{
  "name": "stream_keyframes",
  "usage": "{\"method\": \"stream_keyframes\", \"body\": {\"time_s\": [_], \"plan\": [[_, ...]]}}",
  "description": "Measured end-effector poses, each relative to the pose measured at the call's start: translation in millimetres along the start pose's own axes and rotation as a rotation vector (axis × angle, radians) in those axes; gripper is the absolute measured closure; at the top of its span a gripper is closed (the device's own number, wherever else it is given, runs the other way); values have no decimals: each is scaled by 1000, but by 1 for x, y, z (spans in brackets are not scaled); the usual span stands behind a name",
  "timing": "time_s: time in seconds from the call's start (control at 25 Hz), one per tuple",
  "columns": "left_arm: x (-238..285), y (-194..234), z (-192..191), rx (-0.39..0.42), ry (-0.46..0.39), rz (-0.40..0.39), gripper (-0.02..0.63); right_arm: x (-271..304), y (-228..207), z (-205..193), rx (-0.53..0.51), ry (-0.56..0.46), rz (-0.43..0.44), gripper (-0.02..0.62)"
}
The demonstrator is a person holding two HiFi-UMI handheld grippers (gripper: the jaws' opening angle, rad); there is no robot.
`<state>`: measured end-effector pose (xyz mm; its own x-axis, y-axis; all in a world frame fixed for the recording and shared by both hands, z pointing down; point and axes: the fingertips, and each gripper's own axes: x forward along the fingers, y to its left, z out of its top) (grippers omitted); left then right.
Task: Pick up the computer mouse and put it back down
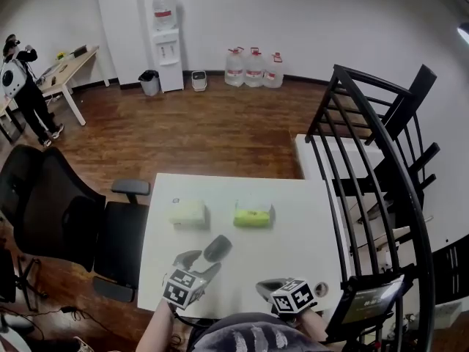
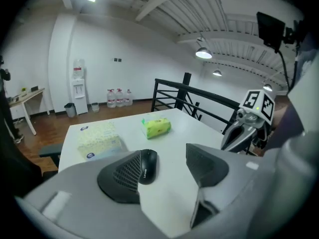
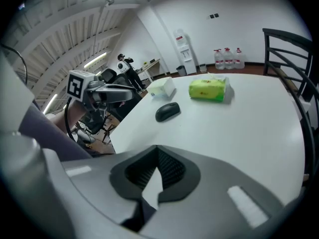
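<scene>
A black computer mouse (image 1: 218, 248) lies on the white table (image 1: 308, 226), near its front edge. My left gripper (image 1: 199, 264) is just behind and left of it, raised off the table, open with nothing between its jaws. In the left gripper view the mouse (image 2: 148, 166) shows on the table beyond the left jaw, apart from the pads, and the gripper (image 2: 167, 166) points down at it. My right gripper (image 1: 267, 287) hovers at the front right, shut and empty. In the right gripper view, past that gripper (image 3: 158, 176), the mouse (image 3: 167, 111) lies further up the table.
A pale yellow tissue pack (image 1: 188, 213) and a green pack (image 1: 253, 215) lie behind the mouse. A black office chair (image 1: 66, 218) stands at the table's left, a black railing (image 1: 366, 167) at its right. A person (image 1: 18, 86) stands by a far desk.
</scene>
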<state>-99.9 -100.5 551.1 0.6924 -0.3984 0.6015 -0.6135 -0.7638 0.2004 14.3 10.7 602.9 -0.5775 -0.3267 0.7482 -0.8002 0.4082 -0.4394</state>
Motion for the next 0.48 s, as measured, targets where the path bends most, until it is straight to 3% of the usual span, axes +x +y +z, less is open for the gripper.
{"method": "stream_keyframes", "body": {"time_s": [0.08,0.32,0.36,0.48], "plan": [[-25,-8,-5,36,-30,-9,334,7,13,1,-14,-8,5,592],[-77,-30,-4,86,-190,-71,524,23,50,11,-45,-39,20,592],[-80,-32,-5,77,-206,-82,585,25,55,14,-51,-48,24,592],[-86,-40,-15,48,-219,-126,591,34,68,20,-63,-70,40,592]]}}
